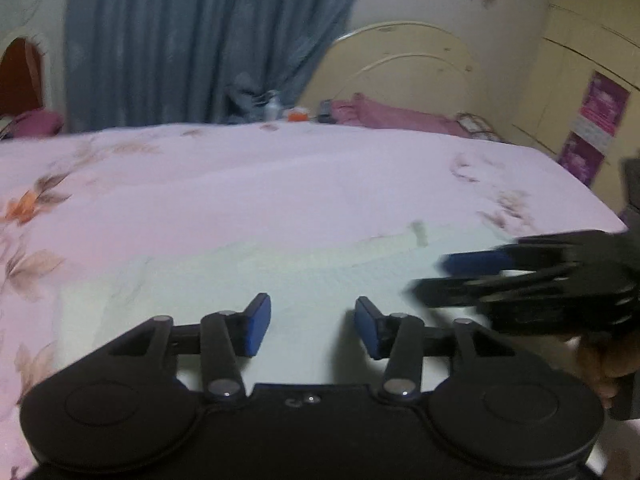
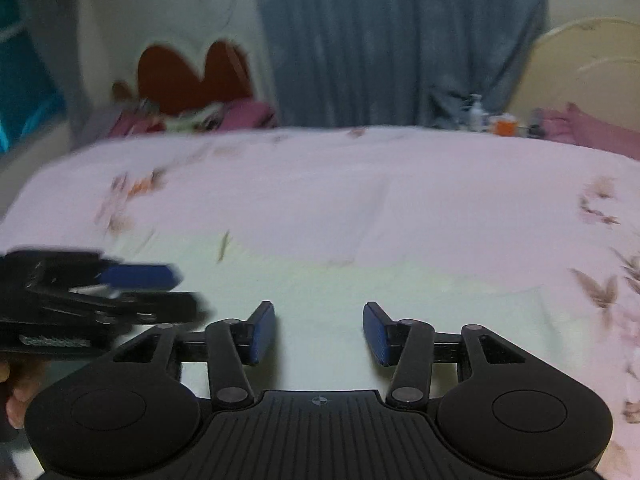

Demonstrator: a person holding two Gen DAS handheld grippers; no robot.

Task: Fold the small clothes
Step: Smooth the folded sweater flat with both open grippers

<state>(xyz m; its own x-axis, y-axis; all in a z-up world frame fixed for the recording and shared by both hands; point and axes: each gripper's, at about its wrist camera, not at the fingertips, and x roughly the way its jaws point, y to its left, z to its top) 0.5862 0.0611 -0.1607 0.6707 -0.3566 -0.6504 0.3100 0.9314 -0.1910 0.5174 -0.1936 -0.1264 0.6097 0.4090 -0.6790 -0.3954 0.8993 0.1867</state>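
A pale mint-white small garment (image 1: 248,272) lies flat on the pink floral bedspread (image 1: 240,176); it also shows in the right wrist view (image 2: 400,292). My left gripper (image 1: 312,324) is open and empty, its blue pads just above the garment's near part. My right gripper (image 2: 319,332) is open and empty over the same cloth. The right gripper shows blurred at the right of the left wrist view (image 1: 448,276), and the left gripper shows blurred at the left of the right wrist view (image 2: 176,292). Both frames are motion-blurred.
A cream headboard (image 1: 400,68) and pink pillows (image 1: 392,116) stand at the bed's far right. Blue curtains (image 1: 192,40) hang behind. Bottles and an orange item (image 1: 298,114) sit past the far edge. A wardrobe (image 1: 592,80) is at right.
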